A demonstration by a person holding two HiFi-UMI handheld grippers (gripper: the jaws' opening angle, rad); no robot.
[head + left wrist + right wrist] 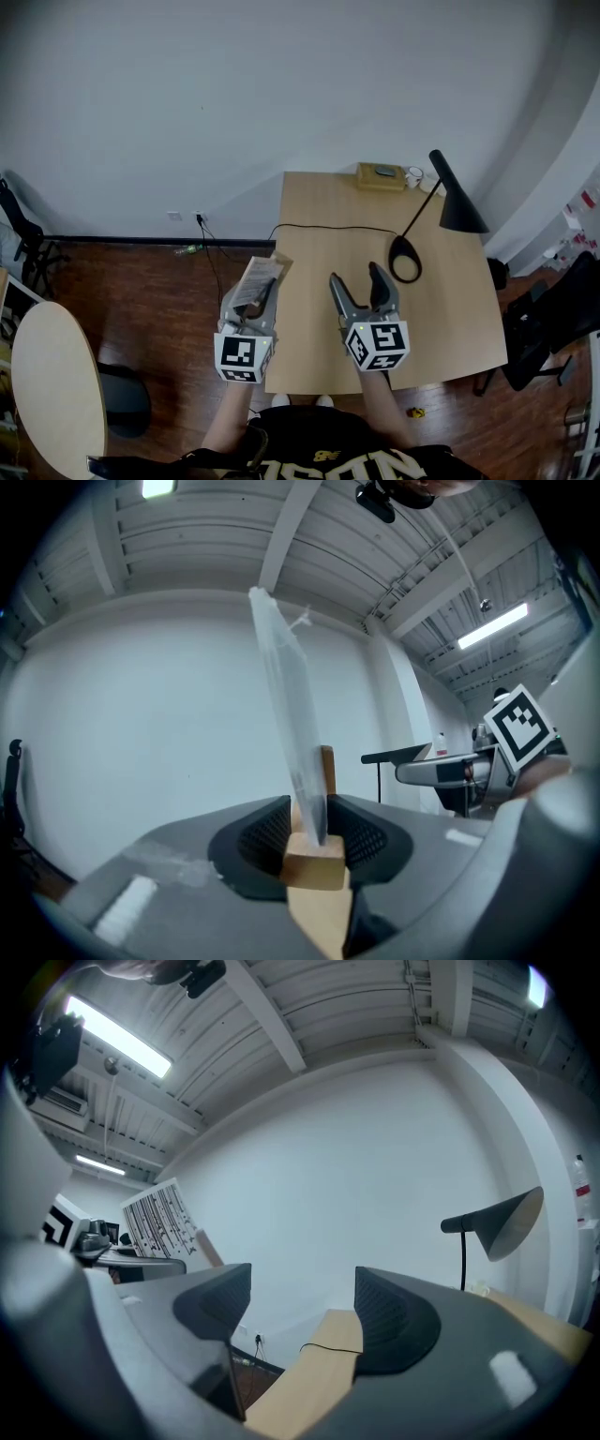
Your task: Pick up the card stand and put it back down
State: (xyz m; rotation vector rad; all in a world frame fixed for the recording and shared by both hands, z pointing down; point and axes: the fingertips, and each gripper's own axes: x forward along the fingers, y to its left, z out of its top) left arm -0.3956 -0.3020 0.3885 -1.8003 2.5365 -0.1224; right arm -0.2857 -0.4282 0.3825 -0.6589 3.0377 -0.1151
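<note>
**Current step: stand lifted, awaiting set-down**

The left gripper (pixel 251 311) is clenching the card stand (pixel 255 281) by its wooden base. In the left gripper view, both pads (pixel 267 836) are pressing the sides of the wooden block (pixel 314 862), and the clear sheet (pixel 286 705) is rising from its slot, tilting slightly toward the upper left of the frame.

In the head view, the stand is hanging at lower centre-left, clear of every surface. It is sitting just past the left edge of the table (pixel 450 300), with the wooden floor (pixel 169 300) beneath it. The pick-up half of the task therefore appears complete, and the put-down half is not yet done.

The right gripper (pixel 356 279) is hovering over the table near frame centre. Its jaws are standing apart, and nothing is lying between them in the right gripper view (pixel 300 1312).

**Next move: requirements**

1. The stand is needing travel toward the right of the frame, until the block is fully over the tabletop.
2. The block's underside should be lowering flat and level, since a tilted sheet is likely making the stand top-heavy.
3. The left jaws should be releasing only once the block is resting on the surface.
4. The lamp (pixel 441 202) and its cord (pixel 328 226) are lying at upper right, well apart from the likely landing spot.
</note>
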